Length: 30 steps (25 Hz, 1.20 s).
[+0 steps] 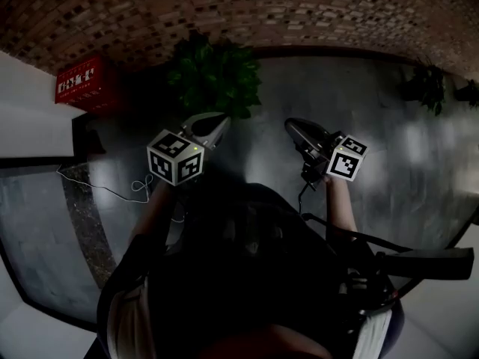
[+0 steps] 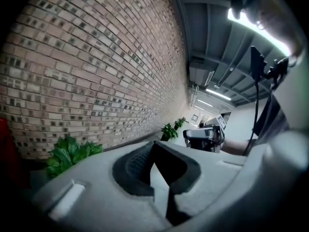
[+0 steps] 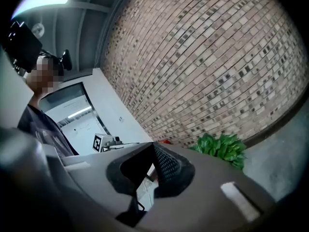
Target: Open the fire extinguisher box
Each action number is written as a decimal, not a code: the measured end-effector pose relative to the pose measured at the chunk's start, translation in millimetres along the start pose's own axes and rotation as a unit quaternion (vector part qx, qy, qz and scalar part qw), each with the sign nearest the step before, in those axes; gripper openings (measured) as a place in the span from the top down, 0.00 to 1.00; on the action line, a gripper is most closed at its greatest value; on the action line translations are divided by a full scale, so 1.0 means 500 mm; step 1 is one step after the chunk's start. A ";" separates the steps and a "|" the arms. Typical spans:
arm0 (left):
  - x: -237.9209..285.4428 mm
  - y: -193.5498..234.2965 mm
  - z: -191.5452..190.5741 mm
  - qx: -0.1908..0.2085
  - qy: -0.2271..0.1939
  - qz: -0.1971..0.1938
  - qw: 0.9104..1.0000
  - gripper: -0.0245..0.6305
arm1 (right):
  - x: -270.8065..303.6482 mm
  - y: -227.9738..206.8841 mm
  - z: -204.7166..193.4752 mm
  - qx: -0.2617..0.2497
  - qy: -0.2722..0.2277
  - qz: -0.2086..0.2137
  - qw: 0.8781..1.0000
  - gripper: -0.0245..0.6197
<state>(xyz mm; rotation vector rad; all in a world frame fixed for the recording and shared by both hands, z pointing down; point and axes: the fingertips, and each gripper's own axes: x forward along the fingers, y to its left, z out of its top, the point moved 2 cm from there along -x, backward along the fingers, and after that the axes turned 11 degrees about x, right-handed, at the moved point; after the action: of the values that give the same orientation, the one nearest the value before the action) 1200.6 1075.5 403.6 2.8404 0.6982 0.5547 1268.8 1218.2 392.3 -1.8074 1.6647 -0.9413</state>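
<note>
Risked, at a guess, fumbling the red fire extinguisher box [image 1: 82, 84], well apart at far left against the brick wall [image 1: 299, 6], by arriving with left gripper [image 1: 223, 118] and right gripper [image 1: 288, 124] both closed tight on nothing, leaving no gap for catching a handle too small to make out from here. Risked also snagging a foot on the thin white cable [image 1: 97, 188] lying toward that side. Stood over a glossy grey floor [image 1: 389, 148], near a leafy plant [image 1: 217, 73] at the wall's foot, in a dim corridor under a ceiling light strip [image 2: 256, 28].
</note>
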 end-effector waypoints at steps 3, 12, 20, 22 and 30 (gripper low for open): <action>-0.034 0.048 -0.003 -0.015 -0.006 0.014 1.000 0.96 | 0.070 0.021 -0.003 -0.003 0.021 0.012 1.000 0.96; -0.187 0.211 -0.054 -0.063 -0.009 0.066 0.996 0.96 | 0.281 0.081 -0.026 -0.006 0.064 0.025 0.998 0.96; -0.309 0.272 -0.067 -0.081 -0.040 0.131 0.987 0.96 | 0.427 0.136 -0.008 0.010 0.079 0.096 0.992 0.96; -0.342 0.291 -0.083 -0.103 -0.045 0.163 0.980 0.96 | 0.461 0.152 0.010 0.033 0.071 0.137 0.988 0.96; -0.421 0.343 -0.105 -0.136 -0.051 0.246 0.958 0.96 | 0.584 0.176 0.029 -0.035 0.143 0.163 0.976 0.96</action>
<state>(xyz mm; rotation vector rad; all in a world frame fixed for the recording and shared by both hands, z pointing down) 1077.9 828.5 427.2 2.7418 -0.1106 0.5144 1226.9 917.6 360.6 -1.4275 2.1167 -1.0390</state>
